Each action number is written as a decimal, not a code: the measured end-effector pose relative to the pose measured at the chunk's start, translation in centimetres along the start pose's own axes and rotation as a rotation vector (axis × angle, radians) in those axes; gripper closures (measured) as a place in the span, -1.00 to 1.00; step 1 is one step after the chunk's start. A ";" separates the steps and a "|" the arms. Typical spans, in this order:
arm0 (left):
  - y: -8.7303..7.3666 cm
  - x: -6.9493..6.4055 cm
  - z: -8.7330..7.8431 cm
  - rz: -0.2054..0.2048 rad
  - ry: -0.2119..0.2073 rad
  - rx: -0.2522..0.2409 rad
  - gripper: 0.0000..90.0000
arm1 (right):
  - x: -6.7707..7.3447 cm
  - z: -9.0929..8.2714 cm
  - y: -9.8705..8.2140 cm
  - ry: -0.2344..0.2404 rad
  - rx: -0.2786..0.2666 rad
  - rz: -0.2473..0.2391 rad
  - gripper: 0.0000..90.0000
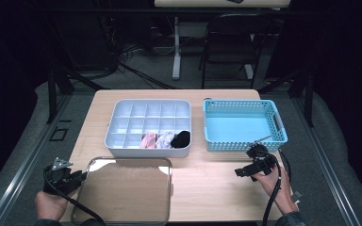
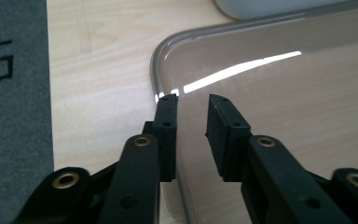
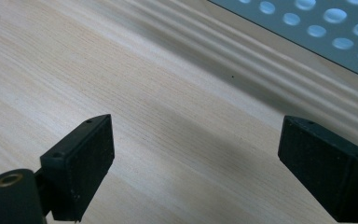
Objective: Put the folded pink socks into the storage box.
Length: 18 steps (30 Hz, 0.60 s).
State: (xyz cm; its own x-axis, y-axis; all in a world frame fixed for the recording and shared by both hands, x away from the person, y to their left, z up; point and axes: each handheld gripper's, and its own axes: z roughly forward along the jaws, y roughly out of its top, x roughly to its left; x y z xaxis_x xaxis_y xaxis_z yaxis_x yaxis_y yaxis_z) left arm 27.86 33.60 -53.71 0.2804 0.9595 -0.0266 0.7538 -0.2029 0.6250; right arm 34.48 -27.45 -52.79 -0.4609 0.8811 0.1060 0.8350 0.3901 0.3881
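A clear plastic lid lies flat at the table's front left. My left gripper sits at the lid's left edge. In the left gripper view its jaws stand a narrow gap apart: the left one over the lid's rim, the right one over the lid. No pad visibly presses on the lid. My right gripper hovers at the front right, close to the blue basket. It is wide open over bare wood, with nothing between its jaws.
A white divided organiser stands mid-table, with pink, white and black rolled cloths in its front row. The blue basket's perforated wall is just beyond my right jaws. A chair and desk stand behind the table.
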 end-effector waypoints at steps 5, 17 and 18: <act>-1.0 0.6 0.1 -0.036 0.013 0.004 0.76 | 0.0 0.0 -0.1 0.005 -0.009 0.005 -0.78; -2.0 1.1 0.5 -0.051 0.034 0.021 0.91 | 0.0 -0.3 -0.4 0.003 -0.010 0.014 -0.78; -2.1 0.9 0.7 -0.042 0.036 0.030 0.93 | -0.2 -0.4 -0.4 -0.007 0.003 0.005 -0.78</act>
State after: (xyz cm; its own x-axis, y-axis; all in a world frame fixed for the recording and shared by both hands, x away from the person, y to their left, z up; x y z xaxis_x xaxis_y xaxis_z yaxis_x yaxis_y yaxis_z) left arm 26.96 34.79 -55.56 0.2268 0.9736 -0.0242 0.7824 -0.1674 0.5998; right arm 34.07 -27.86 -52.59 -0.4549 0.8847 0.1015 0.8381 0.3867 0.3849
